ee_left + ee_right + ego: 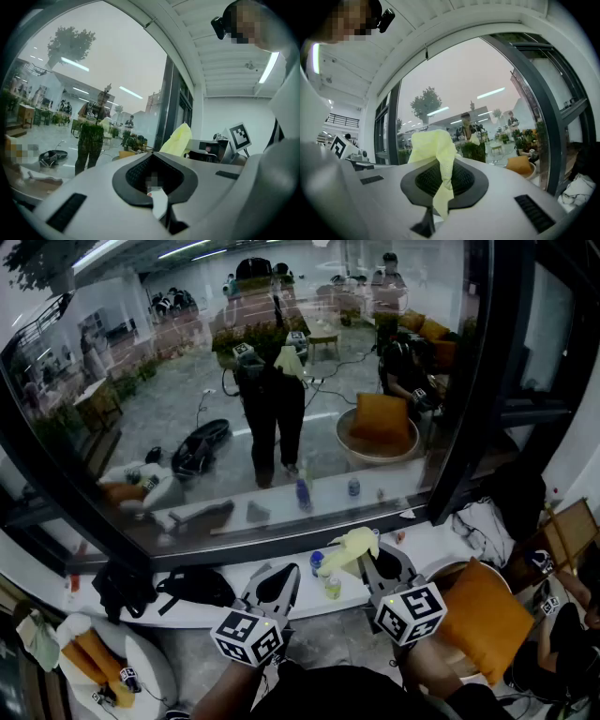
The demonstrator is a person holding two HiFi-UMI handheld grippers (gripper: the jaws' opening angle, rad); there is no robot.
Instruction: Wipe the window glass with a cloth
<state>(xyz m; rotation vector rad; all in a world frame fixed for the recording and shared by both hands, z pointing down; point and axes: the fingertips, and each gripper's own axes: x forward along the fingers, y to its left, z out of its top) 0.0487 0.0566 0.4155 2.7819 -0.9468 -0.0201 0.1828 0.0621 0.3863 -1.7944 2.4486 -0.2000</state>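
Both tools hang near the window glass (281, 362), so we judge the wiping hardly begun: our right gripper (367, 557) is clamped on the yellow cloth (349, 547), seemingly not yet touching the pane, while our left gripper (278, 579) is closed on nothing.

So the left gripper (277, 576) and right gripper (386, 559) sit side by side, left one just to the left, with the window glass (187, 362) straight ahead of both. The cloth (349, 547) is between the right gripper's jaws and pokes out ahead and to its left. Under the jaw tips runs the window ledge (441, 542), with a small bottle (333, 588) on it between the two grippers. A bag (192, 585) lies on the ledge left of the left gripper, and a cushion (483, 620) sits right of the right gripper.
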